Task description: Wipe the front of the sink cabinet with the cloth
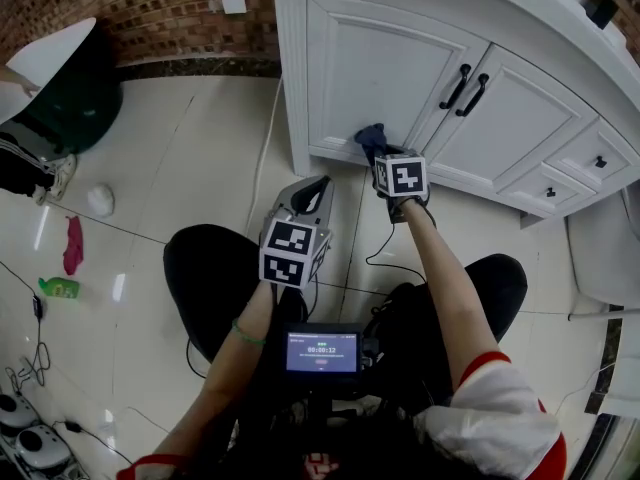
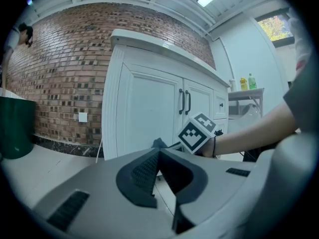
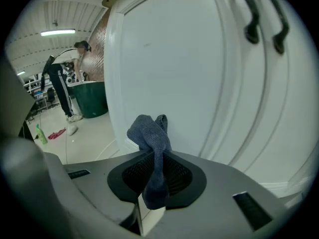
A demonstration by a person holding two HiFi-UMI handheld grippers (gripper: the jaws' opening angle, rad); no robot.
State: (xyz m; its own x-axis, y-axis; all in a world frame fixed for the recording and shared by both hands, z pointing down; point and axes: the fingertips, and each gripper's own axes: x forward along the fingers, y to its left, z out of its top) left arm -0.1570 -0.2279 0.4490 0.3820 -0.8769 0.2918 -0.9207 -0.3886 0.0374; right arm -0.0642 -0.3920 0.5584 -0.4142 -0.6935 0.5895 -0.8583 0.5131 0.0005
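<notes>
The white sink cabinet (image 1: 390, 68) has two panel doors with black handles (image 1: 463, 88). My right gripper (image 1: 382, 160) is shut on a dark blue cloth (image 1: 370, 138), and the cloth's bunched end (image 3: 149, 131) presses against the lower edge of the left door (image 3: 169, 73). My left gripper (image 1: 312, 196) hangs lower over the floor, a little left of the right one, shut with nothing between its jaws. In the left gripper view the cabinet (image 2: 149, 113) stands ahead, with the right gripper's marker cube (image 2: 198, 132) in front of it.
Small drawers (image 1: 598, 158) sit at the cabinet's right end. A brick wall (image 1: 160, 8) runs behind. On the tiled floor to the left are a green bin (image 1: 75, 98), a pink rag (image 1: 73, 244), a green bottle (image 1: 58, 288) and cables (image 1: 30, 363). A person (image 3: 62, 86) stands far left.
</notes>
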